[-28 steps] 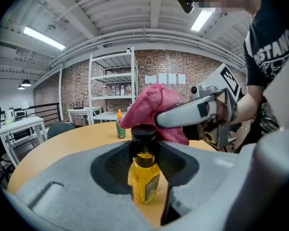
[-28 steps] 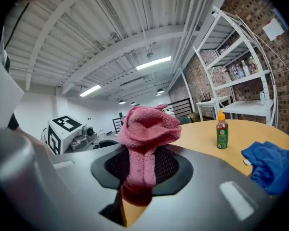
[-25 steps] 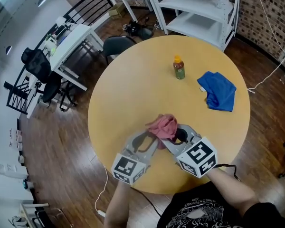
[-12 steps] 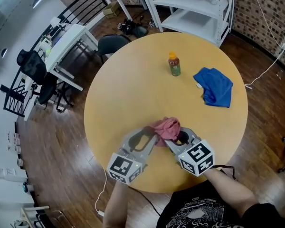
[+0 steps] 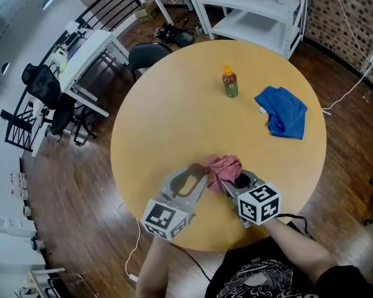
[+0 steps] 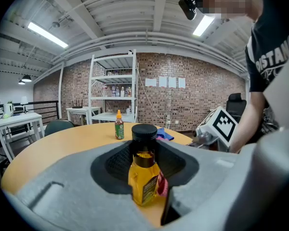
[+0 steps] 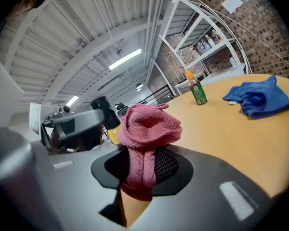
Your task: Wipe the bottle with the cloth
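A small bottle (image 6: pixel 144 170) of yellow liquid with a black cap stands upright between the jaws of my left gripper (image 6: pixel 144 177), which is shut on it. My right gripper (image 7: pixel 142 177) is shut on a bunched pink cloth (image 7: pixel 147 129). The cloth lies against the bottle's side; the bottle's cap (image 7: pixel 103 109) shows just left of it. In the head view the pink cloth (image 5: pixel 224 166) covers the bottle, with the left gripper (image 5: pixel 204 177) and right gripper (image 5: pixel 222 180) meeting under it near the table's front edge.
On the round wooden table (image 5: pixel 174 117), a green bottle with an orange cap (image 5: pixel 230 82) stands at the far side, and a crumpled blue cloth (image 5: pixel 285 112) lies to its right. White shelves (image 5: pixel 261 11) and desks stand beyond the table.
The right gripper has come down and rolled with the pink cloth, which now sits lower against the bottle. The left gripper has kept still.
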`<state>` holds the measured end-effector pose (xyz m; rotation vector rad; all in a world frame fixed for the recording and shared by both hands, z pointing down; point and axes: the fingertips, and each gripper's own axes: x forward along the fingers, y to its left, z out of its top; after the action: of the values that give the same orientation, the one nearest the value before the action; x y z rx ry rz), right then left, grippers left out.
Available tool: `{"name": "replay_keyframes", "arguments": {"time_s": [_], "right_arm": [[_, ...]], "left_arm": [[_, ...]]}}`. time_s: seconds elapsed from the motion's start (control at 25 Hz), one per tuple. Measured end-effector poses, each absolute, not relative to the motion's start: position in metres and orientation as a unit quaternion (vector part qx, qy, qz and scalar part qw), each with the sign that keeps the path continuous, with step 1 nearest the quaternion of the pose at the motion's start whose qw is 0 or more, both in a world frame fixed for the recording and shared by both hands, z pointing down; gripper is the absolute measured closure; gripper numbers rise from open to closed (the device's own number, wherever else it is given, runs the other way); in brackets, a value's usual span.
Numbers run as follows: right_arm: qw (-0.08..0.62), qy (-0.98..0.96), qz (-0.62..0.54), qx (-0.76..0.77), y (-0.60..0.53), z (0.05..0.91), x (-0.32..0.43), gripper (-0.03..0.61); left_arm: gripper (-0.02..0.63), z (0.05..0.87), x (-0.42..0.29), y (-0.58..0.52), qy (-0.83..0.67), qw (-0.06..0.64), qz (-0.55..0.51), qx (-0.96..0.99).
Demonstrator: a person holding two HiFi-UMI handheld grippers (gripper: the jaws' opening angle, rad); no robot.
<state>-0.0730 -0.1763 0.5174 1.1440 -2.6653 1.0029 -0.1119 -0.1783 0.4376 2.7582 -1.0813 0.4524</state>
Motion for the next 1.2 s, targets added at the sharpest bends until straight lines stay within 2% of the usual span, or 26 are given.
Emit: {"name": "replay_keyframes", "arguments": {"time_s": [0.4,0.6,1.2], "right_arm": [[0.085,-0.851,0.376,0.357,-0.162,0.561,-0.079,0.479],[0.038,-0.836,0.340,0.429,-0.190,0.540,-0.051,0.479],[0.113,-0.901,0.234,0.347,-0.129,0.543,-0.132,0.480]], "left_arm": [[0.465,0.440,-0.113,-0.180,-0.361,0.082,0.152,0.916],[0.465,0.439,-0.114,-0.180,-0.359,0.083,0.152,0.917],[0.466,0.439,-0.117,-0.182,-0.366,0.089,0.152,0.914]]}}
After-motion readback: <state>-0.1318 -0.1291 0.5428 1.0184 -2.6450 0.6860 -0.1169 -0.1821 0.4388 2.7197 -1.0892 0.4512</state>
